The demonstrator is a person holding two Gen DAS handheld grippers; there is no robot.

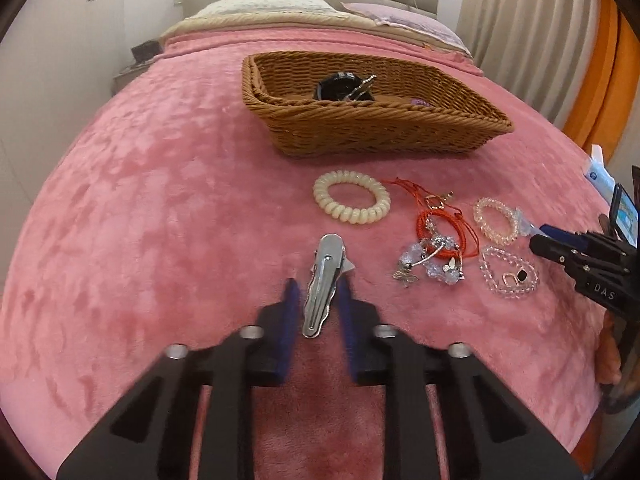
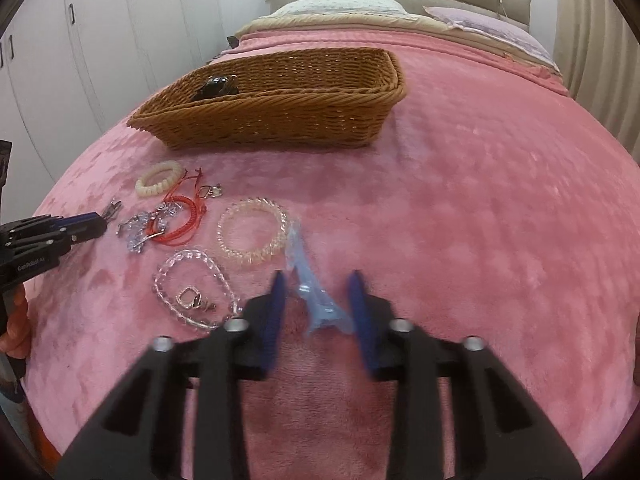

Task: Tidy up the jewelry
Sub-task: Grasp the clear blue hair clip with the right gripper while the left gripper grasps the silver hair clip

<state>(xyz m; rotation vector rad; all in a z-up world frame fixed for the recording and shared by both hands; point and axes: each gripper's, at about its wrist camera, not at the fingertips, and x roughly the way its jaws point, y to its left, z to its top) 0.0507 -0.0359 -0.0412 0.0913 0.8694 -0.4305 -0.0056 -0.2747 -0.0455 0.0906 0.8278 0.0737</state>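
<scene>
Left tongs (image 1: 318, 292) stand apart around a silver hair clip (image 1: 323, 284) lying on the pink bed blanket (image 1: 160, 200), not clamped. Right tongs (image 2: 318, 284) are also apart, straddling a pale blue clip (image 2: 316, 300). Between them lie a cream coil tie (image 1: 352, 202), red cord bracelets (image 1: 440, 228) and a clear bead bracelet (image 2: 192, 288), near the wicker basket (image 1: 360, 132).

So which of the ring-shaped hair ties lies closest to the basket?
The cream spiral hair tie: opaque, thick and just in front of the basket. The clear peach tie lies farther back, by the right gripper.
</scene>
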